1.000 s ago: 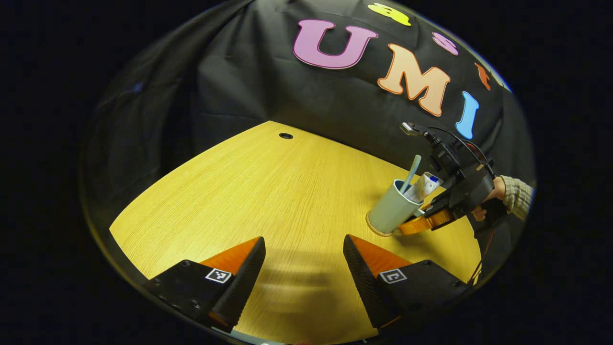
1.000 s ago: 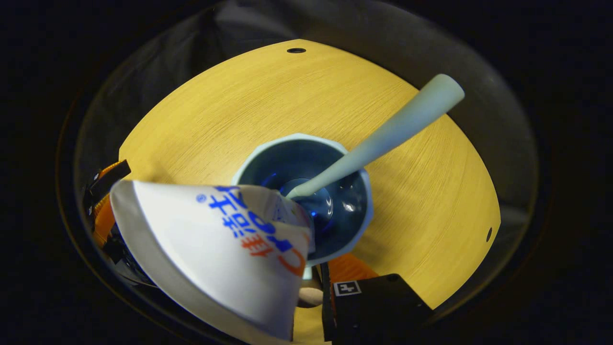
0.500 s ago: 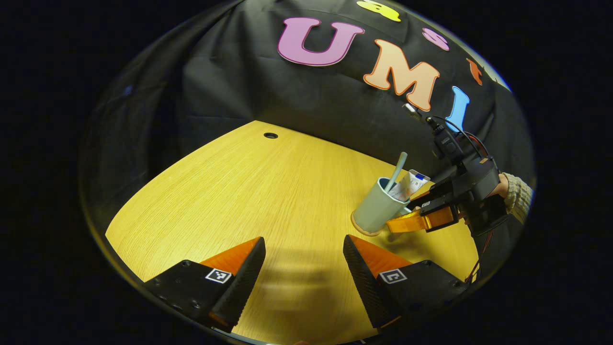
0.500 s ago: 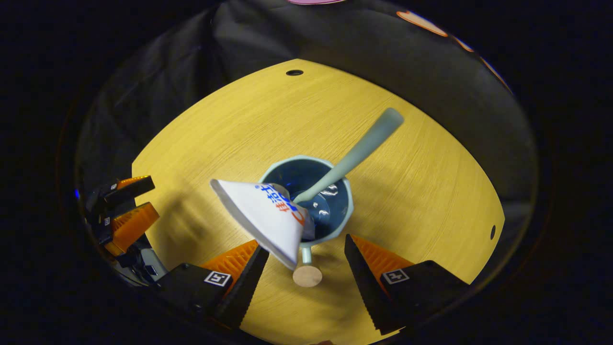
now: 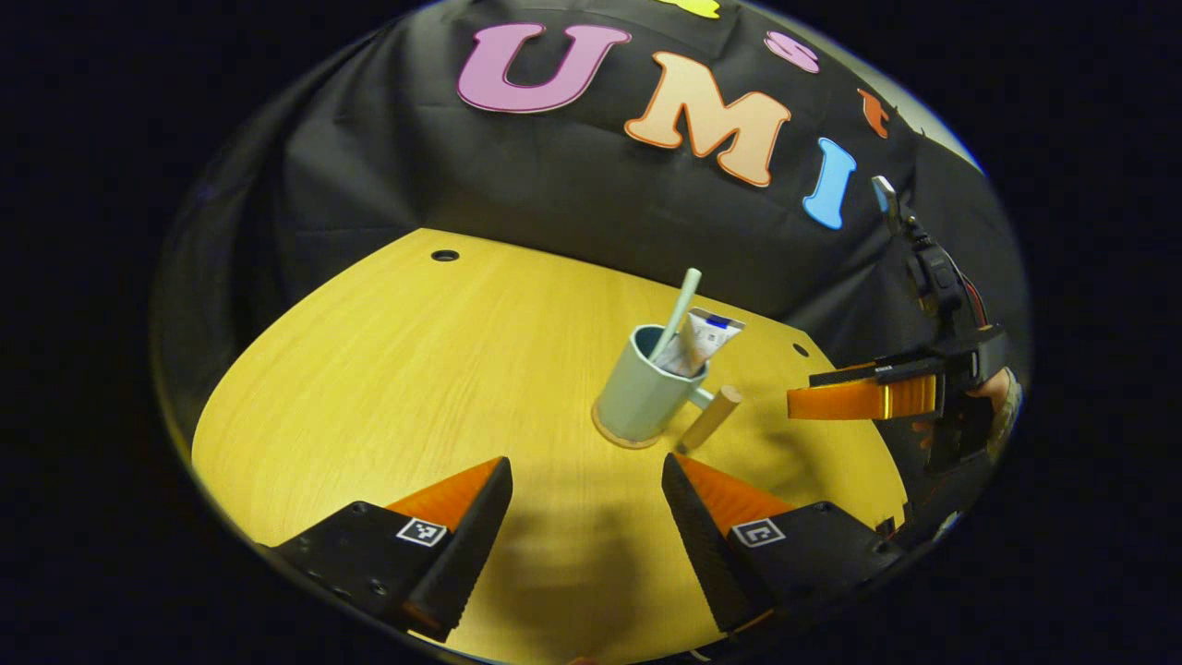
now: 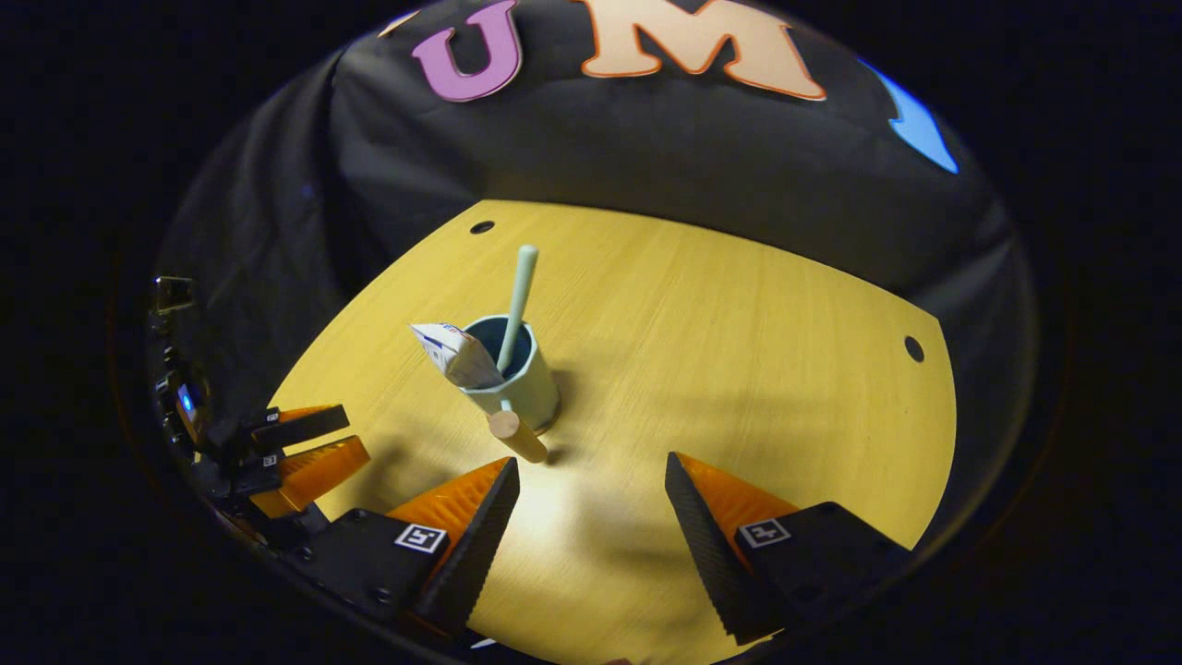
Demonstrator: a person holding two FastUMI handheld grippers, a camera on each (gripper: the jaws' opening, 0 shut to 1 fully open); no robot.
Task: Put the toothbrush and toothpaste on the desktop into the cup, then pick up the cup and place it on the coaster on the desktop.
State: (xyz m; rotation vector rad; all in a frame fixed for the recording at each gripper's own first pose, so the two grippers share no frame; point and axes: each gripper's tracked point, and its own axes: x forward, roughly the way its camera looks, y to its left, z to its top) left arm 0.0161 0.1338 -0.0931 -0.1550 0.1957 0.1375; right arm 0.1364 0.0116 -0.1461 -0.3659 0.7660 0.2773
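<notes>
A pale green-grey ceramic cup (image 5: 637, 402) with a straight wooden peg handle (image 5: 709, 418) stands upright near the middle of the yellow wood-grain desktop (image 5: 416, 369), seated on a thin round tan coaster (image 5: 617, 438) whose edge peeks out beneath its base. Inside the cup a pale mint plastic toothbrush (image 5: 677, 309) leans with its handle rising above the rim, and beside it a white toothpaste tube with blue print (image 5: 702, 337) sticks out with its crimped flat end up. In the right gripper view the same cup (image 6: 517, 379) sits ahead of the fingers, toothbrush (image 6: 517, 300) pointing up, toothpaste tube (image 6: 454, 356) leaning toward the left, and the wooden handle (image 6: 517, 436) pointing toward the camera. The right gripper (image 6: 591, 517) hovers near the cup with its jaws spread wide and nothing between them, apart from the handle; from the left gripper view it (image 5: 845, 392) is seen to the right of the cup, clear of it. The left gripper (image 5: 586, 517) also has its jaws released and wide apart over bare desktop, well short of the cup, and it appears at the left edge of the right gripper view (image 6: 309, 443)
</notes>
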